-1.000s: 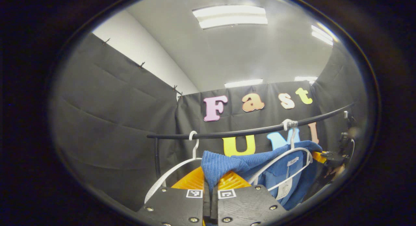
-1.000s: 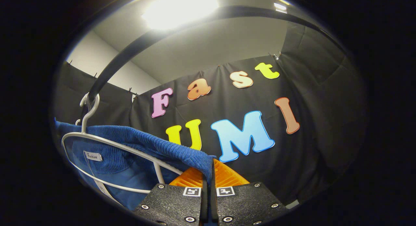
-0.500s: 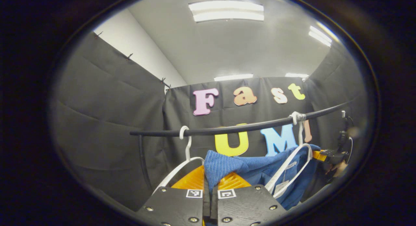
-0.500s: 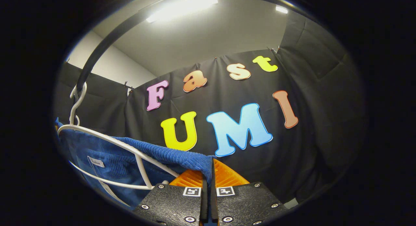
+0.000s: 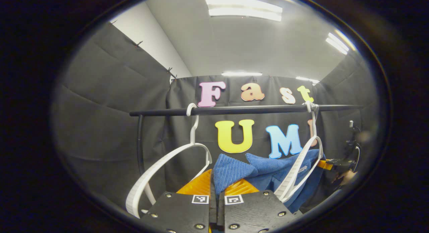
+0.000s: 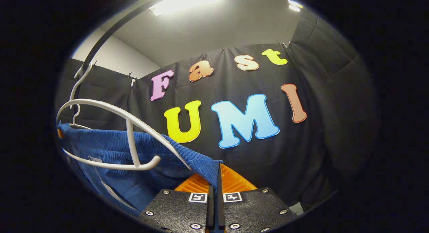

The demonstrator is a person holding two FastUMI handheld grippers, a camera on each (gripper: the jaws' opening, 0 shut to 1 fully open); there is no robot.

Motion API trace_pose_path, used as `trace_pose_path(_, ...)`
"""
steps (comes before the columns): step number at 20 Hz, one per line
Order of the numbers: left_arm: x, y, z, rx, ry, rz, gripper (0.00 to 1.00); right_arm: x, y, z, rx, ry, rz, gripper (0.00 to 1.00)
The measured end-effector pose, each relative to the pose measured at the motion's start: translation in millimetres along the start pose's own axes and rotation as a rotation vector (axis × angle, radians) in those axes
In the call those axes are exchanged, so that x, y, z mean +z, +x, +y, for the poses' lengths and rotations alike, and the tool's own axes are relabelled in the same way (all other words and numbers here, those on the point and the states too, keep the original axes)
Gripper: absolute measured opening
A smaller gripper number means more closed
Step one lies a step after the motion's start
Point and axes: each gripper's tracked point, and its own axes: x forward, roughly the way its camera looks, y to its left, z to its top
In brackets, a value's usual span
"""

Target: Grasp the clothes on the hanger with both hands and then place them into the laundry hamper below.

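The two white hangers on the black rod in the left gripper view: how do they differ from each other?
The left hanger is bare, while the right hanger has the blue garment around its lower part. The left hanger shows a broad, flat, ribbed arm; the right hanger looks narrower, seen more edge-on. Both are white and hook over the black rod. Both tongs, left and right, are shut on the garment.

The blue garment (image 6: 110, 149) runs off the right gripper view's lower edge; its sewn label (image 5: 302, 169) is too small to read.
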Motion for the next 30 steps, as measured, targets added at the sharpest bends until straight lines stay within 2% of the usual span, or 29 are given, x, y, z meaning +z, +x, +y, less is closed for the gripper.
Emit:
trace_pose_path(2, -1, -4, -1, -0.001, -0.014, 0.006, 0.02, -3, 6, -1, -0.004, 0.022, 0.016, 0.03)
trace_pose_path(5, 18, -3, -7, -0.006, 0.01, -0.04, 0.02, 8, 9, 0, -0.007, 0.027, -0.024, 0.03)
trace_pose_path(10, -16, -1, -2, 0.028, -0.024, 0.02, 0.02, -30, 2, -1, -0.004, 0.049, 0.069, 0.03)
trace_pose_path(13, -39, -23, 7, 0.069, -0.049, 0.057, 0.02, -49, -21, 3, 0.02, 0.032, 0.106, 0.03)
trace_pose_path(18, -65, -79, 16, 0.134, -0.077, 0.079, 0.02, -57, -61, 18, 0.089, 0.035, 0.126, 0.03)
trace_pose_path(19, -66, -93, 15, 0.136, -0.081, 0.08, 0.07, -57, -70, 21, 0.101, 0.036, 0.131, 0.03)
trace_pose_path(20, -66, -104, 13, 0.134, -0.085, 0.079, 0.02, -55, -79, 24, 0.111, 0.035, 0.133, 0.03)
trace_pose_path(24, -55, -135, 0, 0.098, -0.106, 0.067, 0.02, -38, -122, 37, 0.117, 0.038, 0.126, 0.03)
trace_pose_path(30, -42, -169, -40, -0.027, -0.148, 0.055, 0.0, -18, -193, 63, 0.121, 0.043, 0.119, 0.03)
